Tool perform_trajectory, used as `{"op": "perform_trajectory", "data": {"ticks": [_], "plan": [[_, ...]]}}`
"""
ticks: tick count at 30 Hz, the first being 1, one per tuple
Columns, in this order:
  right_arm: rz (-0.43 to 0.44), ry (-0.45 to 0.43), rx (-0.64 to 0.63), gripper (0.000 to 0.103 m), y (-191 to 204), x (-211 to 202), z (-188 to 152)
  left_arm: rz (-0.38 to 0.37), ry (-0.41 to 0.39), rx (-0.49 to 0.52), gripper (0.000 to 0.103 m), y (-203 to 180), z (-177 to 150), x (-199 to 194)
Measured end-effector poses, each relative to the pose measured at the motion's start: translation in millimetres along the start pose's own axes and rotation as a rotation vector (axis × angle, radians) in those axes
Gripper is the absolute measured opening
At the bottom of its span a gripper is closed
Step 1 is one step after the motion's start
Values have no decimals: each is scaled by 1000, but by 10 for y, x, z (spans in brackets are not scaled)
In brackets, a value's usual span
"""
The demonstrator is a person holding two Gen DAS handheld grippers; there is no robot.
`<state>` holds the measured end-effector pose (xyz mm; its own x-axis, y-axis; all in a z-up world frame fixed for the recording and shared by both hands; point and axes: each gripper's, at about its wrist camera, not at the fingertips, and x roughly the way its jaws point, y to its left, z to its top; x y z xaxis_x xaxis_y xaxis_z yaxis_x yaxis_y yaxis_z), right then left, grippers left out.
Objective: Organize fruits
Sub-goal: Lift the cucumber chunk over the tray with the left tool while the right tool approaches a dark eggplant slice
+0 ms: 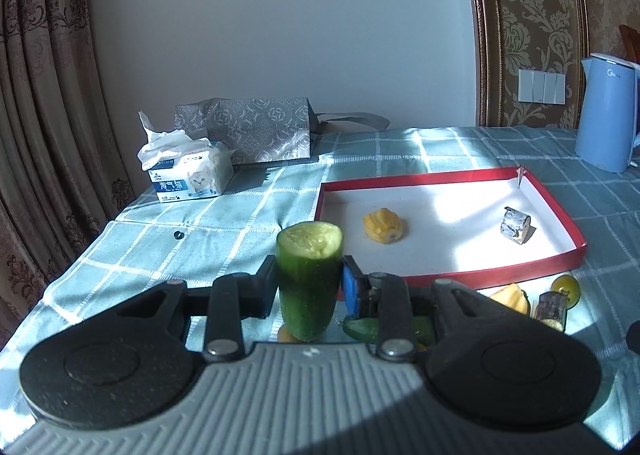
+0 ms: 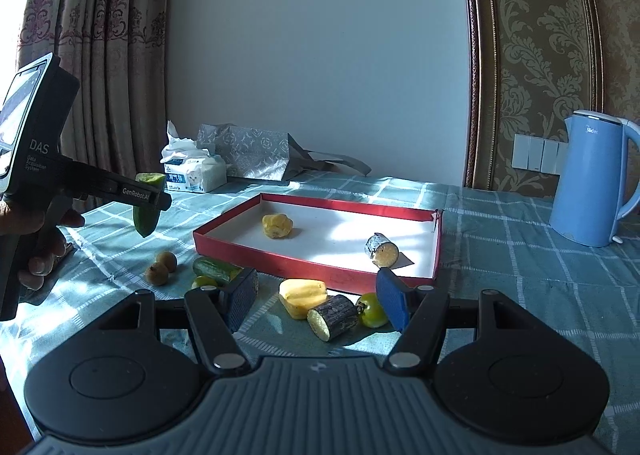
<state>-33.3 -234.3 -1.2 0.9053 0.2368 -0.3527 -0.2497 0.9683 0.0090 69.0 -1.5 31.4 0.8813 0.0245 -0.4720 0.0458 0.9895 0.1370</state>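
My left gripper [image 1: 310, 287] is shut on a cut green cucumber piece [image 1: 309, 279], held upright above the table in front of the red-rimmed white tray [image 1: 452, 275]. In the right wrist view the same cucumber piece [image 2: 147, 215] hangs in the left gripper [image 2: 150, 197] left of the tray [image 2: 280, 255]. The tray holds a yellow fruit piece [image 2: 277, 226] and a silver-skinned chunk [image 2: 382, 249]. My right gripper [image 2: 318, 297] is open and empty over a yellow fruit piece [image 2: 302, 297], a dark-skinned chunk [image 2: 333, 317] and a green tomato [image 2: 372, 309].
Another cucumber piece [image 2: 214, 270] and two brown round fruits [image 2: 162, 267] lie on the checked tablecloth left of the tray. A tissue pack [image 2: 194, 171] and a grey gift bag [image 2: 250, 155] sit at the back. A blue kettle [image 2: 592, 179] stands at the right.
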Motion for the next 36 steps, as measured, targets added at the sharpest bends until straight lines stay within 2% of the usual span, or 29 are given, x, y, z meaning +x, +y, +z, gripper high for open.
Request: {"op": "perform_trajectory", "data": {"ticks": [8, 14, 22, 28, 36], "plan": [[-9, 32, -23, 65, -37, 56, -63, -42, -38, -2, 30, -272, 137, -68], [13, 68, -73, 58, -77, 215, -77, -47, -66, 13, 30, -375, 207, -131], [100, 101, -189, 56, -113, 481, -59, -45, -66, 21, 30, -433, 198, -132], [168, 149, -261, 50, -139, 767, -61, -39, -62, 25, 30, -462, 189, -112], [190, 192, -345, 47, -94, 1026, -60, -33, -59, 32, 30, -474, 202, -88]]}}
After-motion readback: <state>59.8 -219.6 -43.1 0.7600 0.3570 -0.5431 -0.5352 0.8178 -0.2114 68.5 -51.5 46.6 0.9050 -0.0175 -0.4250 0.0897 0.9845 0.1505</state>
